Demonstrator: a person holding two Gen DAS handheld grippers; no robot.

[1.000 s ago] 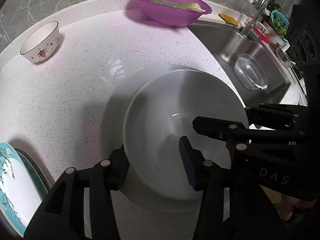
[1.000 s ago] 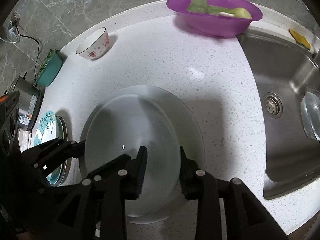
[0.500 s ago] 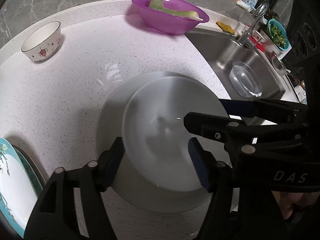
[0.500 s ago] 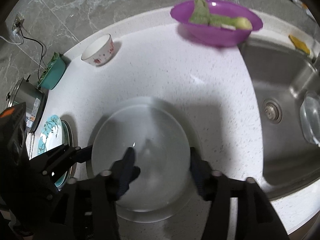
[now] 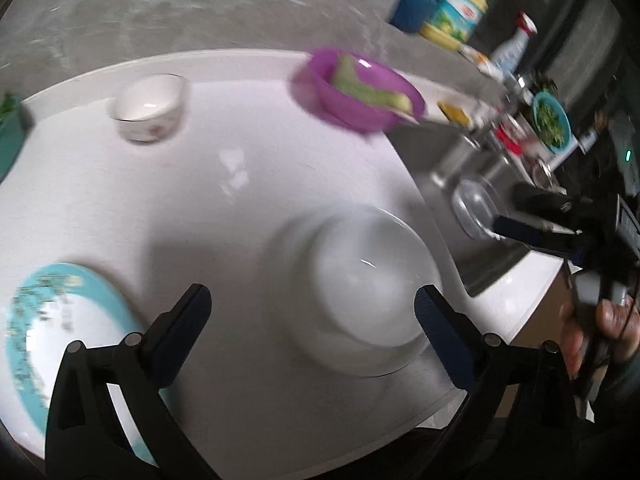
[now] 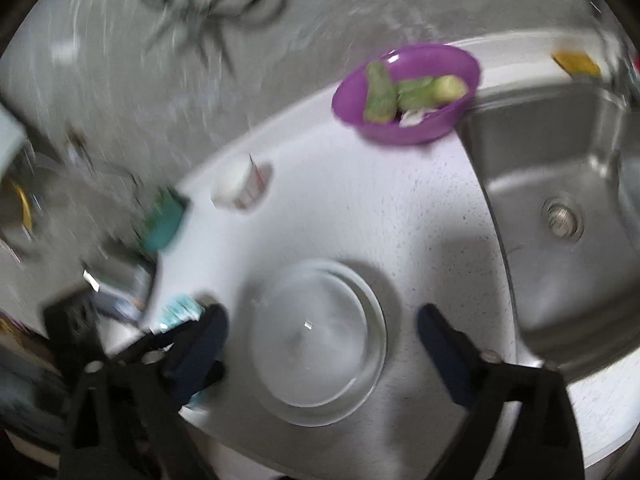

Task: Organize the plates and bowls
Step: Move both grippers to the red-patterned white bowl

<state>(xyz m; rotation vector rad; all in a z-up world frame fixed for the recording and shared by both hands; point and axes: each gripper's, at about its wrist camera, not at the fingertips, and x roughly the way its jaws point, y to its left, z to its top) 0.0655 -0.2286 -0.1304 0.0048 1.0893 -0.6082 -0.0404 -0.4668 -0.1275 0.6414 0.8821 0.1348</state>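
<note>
A: Where's the white bowl [image 5: 372, 288]?
B: Nested in a white plate [image 6: 320, 344] near the counter's [image 5: 224, 208] front edge, beside the sink [image 6: 560, 216].
A: Grippers?
B: Left gripper [image 5: 312, 316] and right gripper [image 6: 322, 334] both gape wide, holding nothing.

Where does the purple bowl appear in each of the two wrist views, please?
Left wrist view: the purple bowl sits upper centre-right, at the counter's far edge.
Right wrist view: the purple bowl sits upper centre-right, just left of the sink.
Shared landmark: the small white bowl, to its left in both.
</note>
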